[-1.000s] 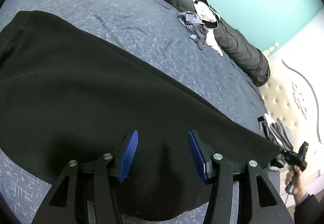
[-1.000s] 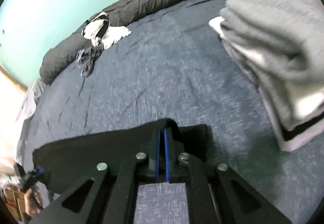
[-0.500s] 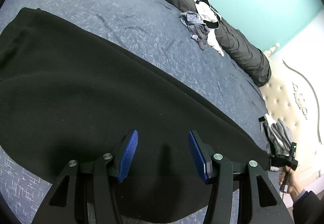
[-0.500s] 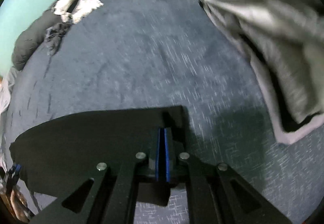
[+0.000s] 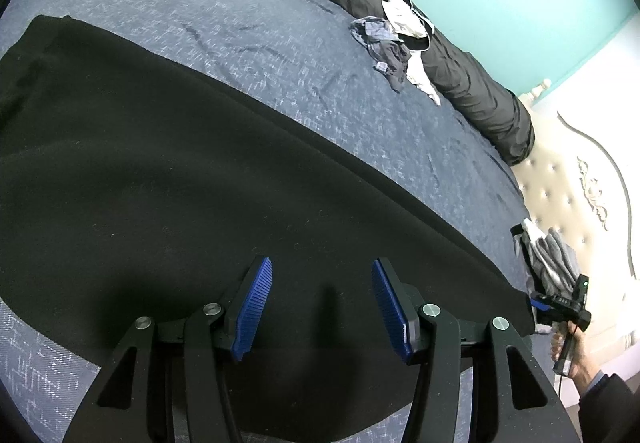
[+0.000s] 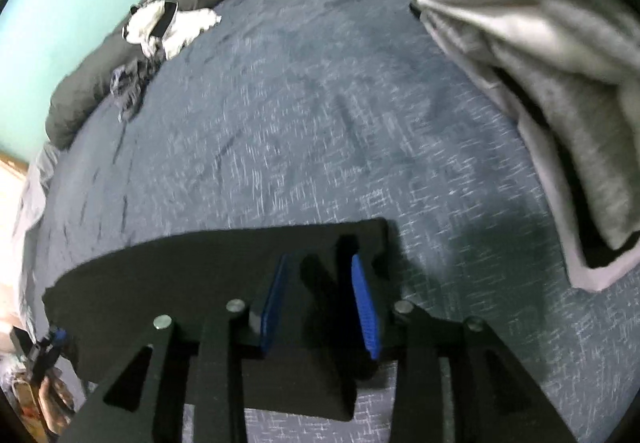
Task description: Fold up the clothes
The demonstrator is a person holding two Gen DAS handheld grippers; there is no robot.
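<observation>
A large black garment (image 5: 168, 179) lies flat across the blue bedspread (image 5: 280, 55). My left gripper (image 5: 322, 275) hovers over its near edge, open, with nothing between the blue pads. In the right wrist view the same black garment (image 6: 192, 271) ends in a corner under my right gripper (image 6: 320, 267), which stands open just above the cloth. The right gripper also shows small at the far right of the left wrist view, held by a hand (image 5: 568, 343) at the garment's end.
A stack of folded grey and white clothes (image 6: 540, 55) sits close on the right. A small pile of unfolded white and dark laundry (image 5: 396, 43) lies against a rolled dark duvet (image 5: 460, 75) by the teal wall. A padded cream headboard (image 5: 580, 195) bounds the bed.
My right gripper has opened and let go of the black garment's corner, which now lies on the bed. The left gripper stayed open and barely moved.
</observation>
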